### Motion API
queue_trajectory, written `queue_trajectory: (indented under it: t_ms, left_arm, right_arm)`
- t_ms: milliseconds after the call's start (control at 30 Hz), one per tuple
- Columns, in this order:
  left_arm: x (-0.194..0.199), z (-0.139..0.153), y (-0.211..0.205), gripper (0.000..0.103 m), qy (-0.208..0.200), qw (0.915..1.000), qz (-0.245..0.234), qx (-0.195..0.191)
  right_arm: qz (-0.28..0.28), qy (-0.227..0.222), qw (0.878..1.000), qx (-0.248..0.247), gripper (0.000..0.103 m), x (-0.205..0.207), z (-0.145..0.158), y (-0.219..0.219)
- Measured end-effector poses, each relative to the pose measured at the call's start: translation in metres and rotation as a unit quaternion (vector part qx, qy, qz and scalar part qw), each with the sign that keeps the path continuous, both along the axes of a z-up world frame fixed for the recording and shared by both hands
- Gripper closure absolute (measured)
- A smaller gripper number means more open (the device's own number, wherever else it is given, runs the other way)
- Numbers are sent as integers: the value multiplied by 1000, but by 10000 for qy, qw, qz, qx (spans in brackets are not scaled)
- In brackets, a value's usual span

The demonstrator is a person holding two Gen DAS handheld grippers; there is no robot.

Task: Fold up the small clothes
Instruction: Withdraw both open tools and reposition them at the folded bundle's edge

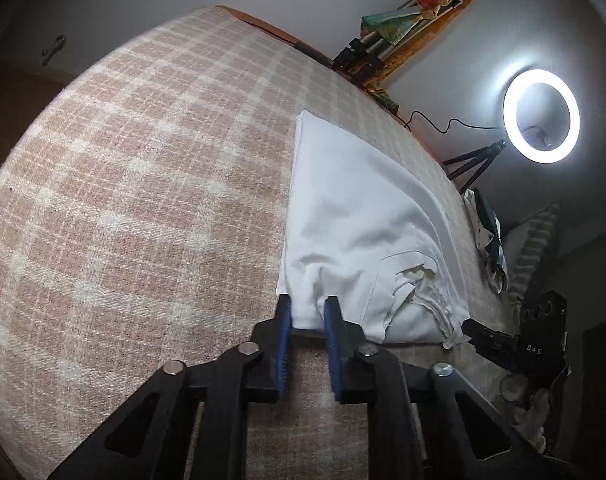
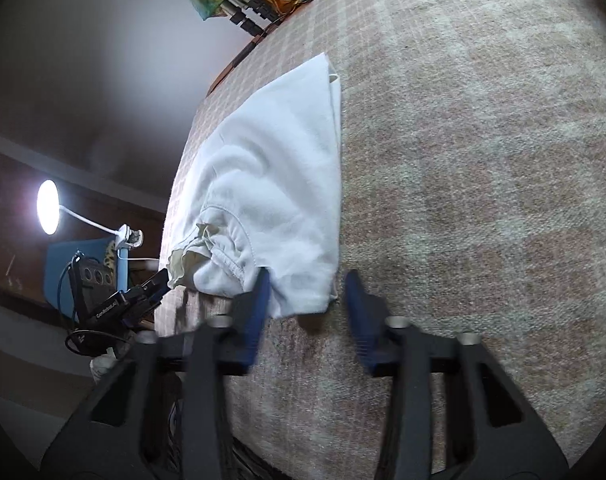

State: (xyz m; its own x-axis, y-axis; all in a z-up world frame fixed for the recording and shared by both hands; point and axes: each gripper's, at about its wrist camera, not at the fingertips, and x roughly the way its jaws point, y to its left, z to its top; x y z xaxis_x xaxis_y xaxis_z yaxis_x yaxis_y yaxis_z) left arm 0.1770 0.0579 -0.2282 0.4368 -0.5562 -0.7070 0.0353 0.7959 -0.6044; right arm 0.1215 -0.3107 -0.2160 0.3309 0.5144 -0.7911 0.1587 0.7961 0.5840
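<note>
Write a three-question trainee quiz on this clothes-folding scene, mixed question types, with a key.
1. True or false: the white garment lies on a checked blanket.
2. Which is wider open? A) left gripper B) right gripper
3. Fill in: a lit ____ light stands beyond the bed's edge in the left wrist view.

Key: 1 true; 2 B; 3 ring.
</note>
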Motion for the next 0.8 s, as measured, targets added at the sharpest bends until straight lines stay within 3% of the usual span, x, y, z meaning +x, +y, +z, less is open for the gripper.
queue_trajectory:
  t_ms: [67,200,367,533,600,633,667,733,800]
  left_arm:
    - [0,2,3,100,-8,10000,18,-47]
    - [-3,11,13,101,-132,9998,47,-111]
    - [-5,-11,6,101,14,9989,-136,457]
    - [-12,2,0,98,-262,9941,-321,1003]
    - [-16,12,0,87,-392,9914,-424,1176]
    - [-18,17,2,80,-461,9906,-392,1223]
    - [-20,22,3,75,-557,9899,-365,1253]
    - [-22,32,4,71,-745,9881,-301,1308]
    - [-21,40,1,69,-869,9880,-246,1249]
  right_arm:
    - [51,-56,9999,-86,94,-1,5,3]
    - [-47,-280,9993,240,96,-2,22,-2]
    - [112,81,9998,-130,96,-6,0,4]
    - [436,90,9975,-548,95,-4,8,5]
    - [611,-134,9953,-734,91,-2,23,3]
    - [655,-263,9944,-781,82,-1,29,3]
    - [666,-393,9937,-808,66,0,36,1]
    - [588,-653,9927,-830,49,6,45,-4]
    - [523,-788,9924,-787,48,16,48,-7]
